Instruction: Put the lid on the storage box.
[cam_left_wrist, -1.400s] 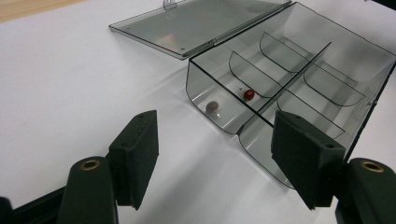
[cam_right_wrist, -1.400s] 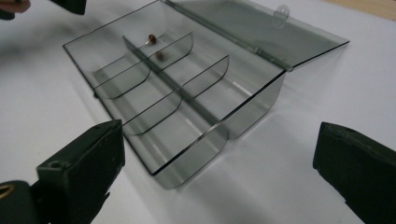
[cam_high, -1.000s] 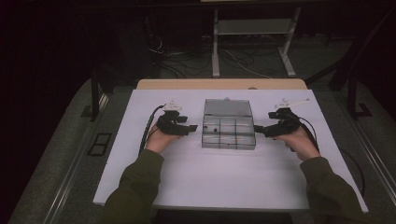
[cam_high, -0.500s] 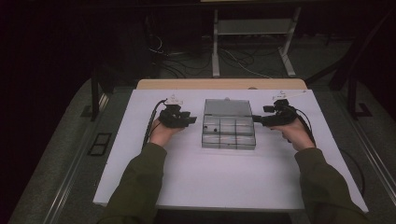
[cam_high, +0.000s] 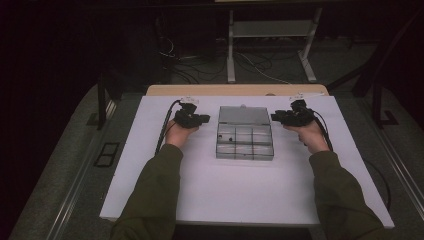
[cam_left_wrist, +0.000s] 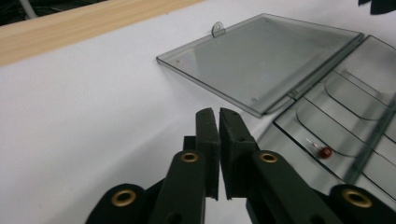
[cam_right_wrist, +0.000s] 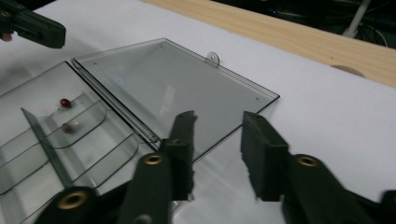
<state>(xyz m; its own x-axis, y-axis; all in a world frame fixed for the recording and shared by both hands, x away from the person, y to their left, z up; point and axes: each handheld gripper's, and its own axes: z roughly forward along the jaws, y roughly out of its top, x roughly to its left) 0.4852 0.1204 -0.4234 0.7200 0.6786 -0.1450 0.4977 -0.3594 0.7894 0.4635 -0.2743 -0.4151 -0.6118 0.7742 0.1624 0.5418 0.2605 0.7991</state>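
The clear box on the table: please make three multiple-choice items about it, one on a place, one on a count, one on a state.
1. Where does the box lie?
A. between the two grippers
B. left of both grippers
C. on the floor

2. How many grippers are at the table?
A. one
B. two
C. three

3. How is the lid?
A. shut
B. taken off
C. open, lying flat behind the box

Answers: 1 A, the left gripper and right gripper flank it; 2 B, one in each hand; 3 C, it lies flat on the table, joined along the hinge.
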